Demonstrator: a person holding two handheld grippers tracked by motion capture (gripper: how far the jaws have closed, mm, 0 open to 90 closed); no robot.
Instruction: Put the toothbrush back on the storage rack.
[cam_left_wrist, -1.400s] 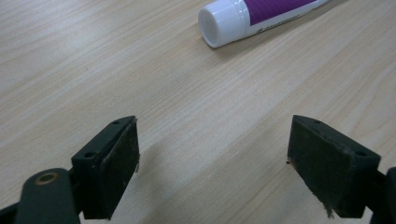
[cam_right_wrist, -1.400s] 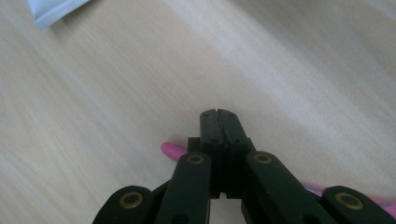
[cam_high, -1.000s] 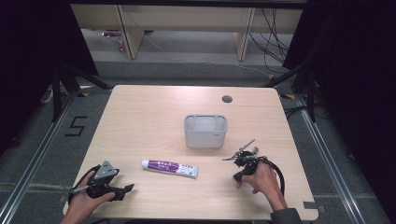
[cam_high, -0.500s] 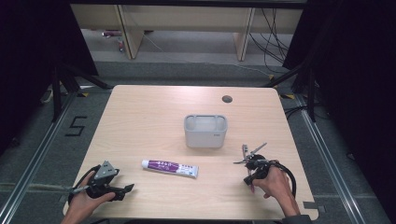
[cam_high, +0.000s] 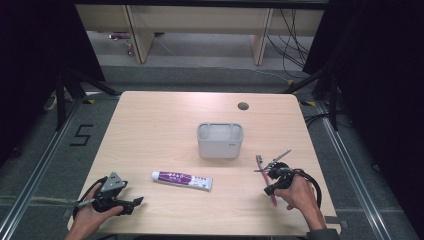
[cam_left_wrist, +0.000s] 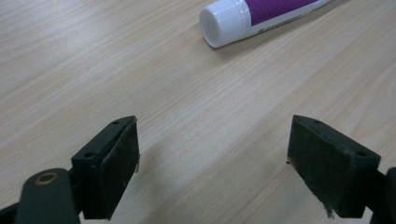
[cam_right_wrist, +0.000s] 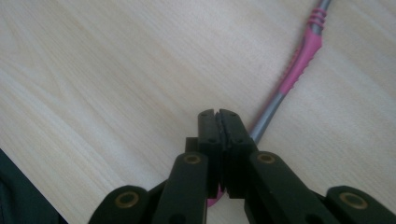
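Between the right jaws (cam_right_wrist: 218, 122) a pink and grey toothbrush (cam_right_wrist: 299, 70) is pinched by its handle. In the right gripper view the two black jaws stand pressed almost together with a thin slit between the pads, having just opened slightly; the handle passes behind them, one end rising to the upper right and a pink end showing below the jaw bodies. In the high view the right gripper (cam_high: 272, 172) sits near the right front of the desk (cam_high: 165, 130), held by the person's right hand (cam_high: 295, 192). The toothbrush (cam_high: 265, 175) runs through the jaws, its head end pointing away from the person and its tail end pointing toward the desk's front edge.

Ahead of the left jaws (cam_left_wrist: 215, 163) lies a white and purple toothpaste tube (cam_left_wrist: 261, 16), flat on the desk, its white cap turned toward the jaws and well apart from them. The left jaws are spread wide with bare wood between the pads. In the high view the left gripper (cam_high: 127, 202) rests low over the left front of the desk in the person's left hand (cam_high: 92, 215), jaws aimed to the right toward the toothpaste tube (cam_high: 182, 180).

Beyond the right jaws, toward the desk centre, stands a grey holder (cam_high: 220, 140), upright, apart from both grippers and from the tube.
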